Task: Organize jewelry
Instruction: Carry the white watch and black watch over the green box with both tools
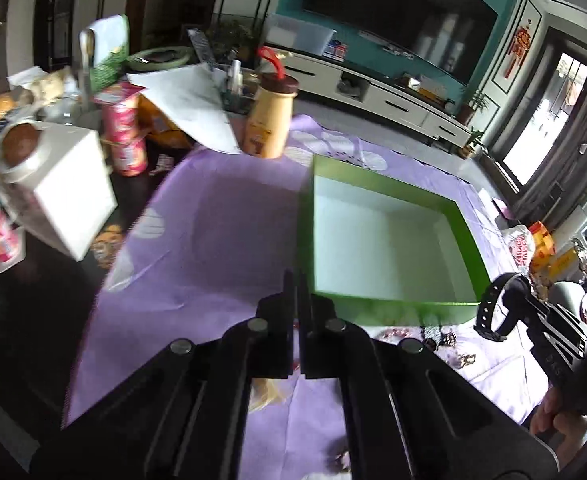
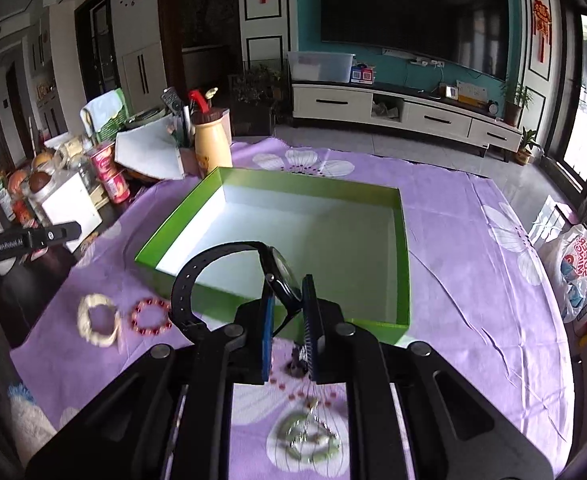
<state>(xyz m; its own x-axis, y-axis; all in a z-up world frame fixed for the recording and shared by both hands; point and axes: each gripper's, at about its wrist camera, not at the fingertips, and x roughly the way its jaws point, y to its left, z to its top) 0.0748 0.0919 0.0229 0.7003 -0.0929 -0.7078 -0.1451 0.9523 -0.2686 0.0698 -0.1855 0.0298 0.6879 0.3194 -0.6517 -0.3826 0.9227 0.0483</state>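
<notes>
An open green box [image 2: 403, 264] with a white inside stands on the purple flowered cloth [image 2: 473, 280]; it also shows in the left wrist view [image 1: 467, 236]. My right gripper [image 2: 287, 292] is shut on a black wristwatch [image 2: 213, 268] and holds it above the box's near edge; the watch also shows in the left wrist view [image 1: 497, 308]. My left gripper [image 1: 296, 280] is shut and empty, left of the box. A white bead bracelet [image 2: 98, 319], a red bead bracelet [image 2: 150, 317], a dark trinket [image 2: 299, 358] and a green bracelet [image 2: 311, 438] lie on the cloth.
Left of the cloth stand a white box [image 1: 67, 196], pink cups [image 1: 123, 132], a yellow bottle with a brown cap [image 1: 269, 116] and papers [image 1: 189, 100]. Snack bags [image 2: 577, 268] lie at the right edge. A TV cabinet [image 2: 405, 114] stands behind.
</notes>
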